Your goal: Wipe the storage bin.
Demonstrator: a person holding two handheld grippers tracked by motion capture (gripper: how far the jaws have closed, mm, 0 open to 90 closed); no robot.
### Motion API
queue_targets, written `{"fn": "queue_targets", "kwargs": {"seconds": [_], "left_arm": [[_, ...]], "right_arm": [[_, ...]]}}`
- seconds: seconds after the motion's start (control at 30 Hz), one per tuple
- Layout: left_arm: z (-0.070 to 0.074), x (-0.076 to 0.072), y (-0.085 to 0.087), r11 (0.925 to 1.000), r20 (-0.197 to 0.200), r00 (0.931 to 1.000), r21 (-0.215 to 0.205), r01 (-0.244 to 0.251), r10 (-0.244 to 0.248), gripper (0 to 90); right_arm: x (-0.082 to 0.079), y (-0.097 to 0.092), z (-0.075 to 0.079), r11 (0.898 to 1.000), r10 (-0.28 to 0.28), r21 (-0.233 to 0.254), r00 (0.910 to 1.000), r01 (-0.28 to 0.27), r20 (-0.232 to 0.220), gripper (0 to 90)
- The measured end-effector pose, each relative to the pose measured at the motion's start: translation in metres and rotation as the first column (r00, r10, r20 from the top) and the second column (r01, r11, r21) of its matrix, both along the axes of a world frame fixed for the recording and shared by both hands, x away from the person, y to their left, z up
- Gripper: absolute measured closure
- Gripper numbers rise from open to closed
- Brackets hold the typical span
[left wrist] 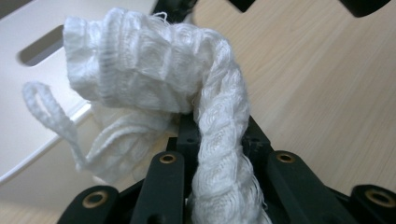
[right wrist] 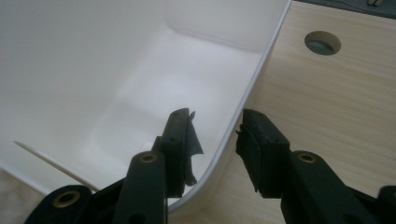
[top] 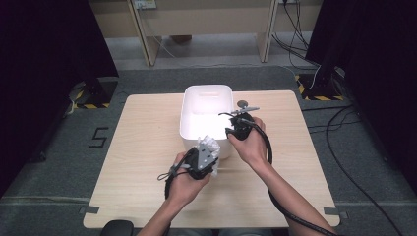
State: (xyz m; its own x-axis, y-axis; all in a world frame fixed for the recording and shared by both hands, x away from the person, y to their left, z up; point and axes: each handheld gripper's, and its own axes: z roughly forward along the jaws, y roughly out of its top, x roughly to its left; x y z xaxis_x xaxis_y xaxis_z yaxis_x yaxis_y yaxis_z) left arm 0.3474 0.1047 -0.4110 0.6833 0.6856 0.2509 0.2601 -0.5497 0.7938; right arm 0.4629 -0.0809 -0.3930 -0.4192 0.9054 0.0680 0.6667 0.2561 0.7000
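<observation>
While the left gripper (top: 205, 156) clamps a bunched white cloth (left wrist: 187, 93), its jaws pinched tight on the twisted middle, the cloth sits just at the near wall of the white tub (top: 193, 129), above the wooden table (top: 142, 162). The right gripper (top: 239, 129) is at the tub's right rim, near the front corner; its jaws stand apart and straddle the wall, one inside, one outside, no clear pressing seen.

Handling, my read: the cloth is light, soft and floppy, knitted or waffle texture, not fragile and not slippery. Loose ends and a hanging loop (left wrist: 51, 116) droop and could snag on the rim. Best hold is the thick bunched middle. The tub looks stiff, thin-walled plastic, light; take it by the rim or the handle slot (left wrist: 42, 46).

Count: one cloth, one tub, two grippers, one table.
</observation>
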Motion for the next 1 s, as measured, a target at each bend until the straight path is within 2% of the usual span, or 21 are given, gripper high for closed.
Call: {"fn": "queue_targets", "kwargs": {"seconds": [0.1,0.2,0.23,0.27,0.33,0.43,0.5,0.53,0.6,0.63,0.67,0.8,0.83,0.87,0.93,0.97,1.0], "left_arm": [[0.006,-0.012,0.023,0.9992,0.027,0.9989,0.007,-0.039,0.038,74.5],[0.011,-0.02,0.043,0.9969,0.038,0.9963,-0.016,-0.077,0.078,74.5],[0.011,-0.02,0.043,0.9969,0.038,0.9963,-0.016,-0.077,0.078,74.5],[0.014,-0.023,0.057,0.9936,0.032,0.9935,-0.034,-0.108,0.109,74.6],[0.017,-0.025,0.069,0.9898,0.044,0.9891,-0.033,-0.139,0.14,74.5],[0.023,-0.029,0.086,0.983,0.061,0.9816,-0.042,-0.179,0.181,74.5],[0.024,-0.03,0.09,0.9814,0.063,0.9799,-0.044,-0.187,0.19,74.5],[0.029,-0.033,0.101,0.9752,0.073,0.973,-0.05,-0.216,0.219,74.5],[0.032,-0.034,0.109,0.9701,0.082,0.9673,-0.058,-0.236,0.24,74.6],[0.032,-0.034,0.109,0.9701,0.082,0.9673,-0.058,-0.236,0.24,74.5],[0.035,-0.035,0.117,0.9625,0.095,0.9584,-0.061,-0.264,0.269,74.5],[0.038,-0.032,0.133,0.9489,0.092,0.9448,-0.056,-0.31,0.315,74.5],[0.038,-0.032,0.133,0.9489,0.092,0.9448,-0.056,-0.31,0.315,74.5],[0.036,-0.025,0.138,0.9439,0.084,0.9405,-0.055,-0.326,0.329,74.5],[0.031,-0.015,0.144,0.9397,0.072,0.9371,-0.048,-0.339,0.341,74.5],[0.031,-0.015,0.144,0.9397,0.072,0.9371,-0.048,-0.339,0.341,74.5],[0.026,0.001,0.15,0.933,0.059,0.9314,-0.044,-0.357,0.359,74.5]], "right_arm": [[0.001,0.0,0.0,1.0,-0.002,0.0,1.0,0.002,0.002,64.7],[0.001,0.0,0.0,1.0,-0.003,-0.003,1.0,0.003,0.002,66.0],[0.001,0.0,0.0,1.0,-0.002,-0.005,1.0,0.002,0.003,66.4],[0.002,0.0,0.0,1.0,0.001,-0.01,1.0,-0.001,0.005,66.8],[0.002,0.001,0.0,1.0,0.002,-0.017,1.0,-0.001,0.007,68.1],[0.003,0.001,0.0,1.0,0.006,-0.022,1.0,-0.006,0.006,70.3],[0.004,0.001,0.0,1.0,0.014,-0.028,0.9999,-0.014,0.004,72.6],[0.005,0.001,0.0,0.999,0.017,-0.032,0.9999,-0.017,0.002,74.0],[0.006,0.0,0.0,0.999,0.025,-0.043,0.9997,-0.025,-0.004,77.1],[0.006,0.0,0.0,0.998,0.032,-0.049,0.9995,-0.033,-0.006,78.8],[0.007,-0.001,0.0,0.998,0.039,-0.054,0.9992,-0.04,-0.01,80.5],[0.009,-0.005,-0.002,0.993,0.072,-0.096,0.997,-0.074,-0.028,86.9],[0.009,-0.005,-0.002,0.993,0.072,-0.096,0.997,-0.074,-0.028,86.9],[0.011,-0.01,-0.001,0.99,0.1,-0.098,0.9943,-0.103,-0.036,87.5],[0.012,-0.013,0.0,0.988,0.112,-0.103,0.9928,-0.116,-0.043,87.2],[0.013,-0.016,0.0,0.987,0.112,-0.107,0.9929,-0.116,-0.04,84.5],[0.013,-0.018,0.0,0.989,0.103,-0.106,0.9942,-0.106,-0.03,78.1]]}}
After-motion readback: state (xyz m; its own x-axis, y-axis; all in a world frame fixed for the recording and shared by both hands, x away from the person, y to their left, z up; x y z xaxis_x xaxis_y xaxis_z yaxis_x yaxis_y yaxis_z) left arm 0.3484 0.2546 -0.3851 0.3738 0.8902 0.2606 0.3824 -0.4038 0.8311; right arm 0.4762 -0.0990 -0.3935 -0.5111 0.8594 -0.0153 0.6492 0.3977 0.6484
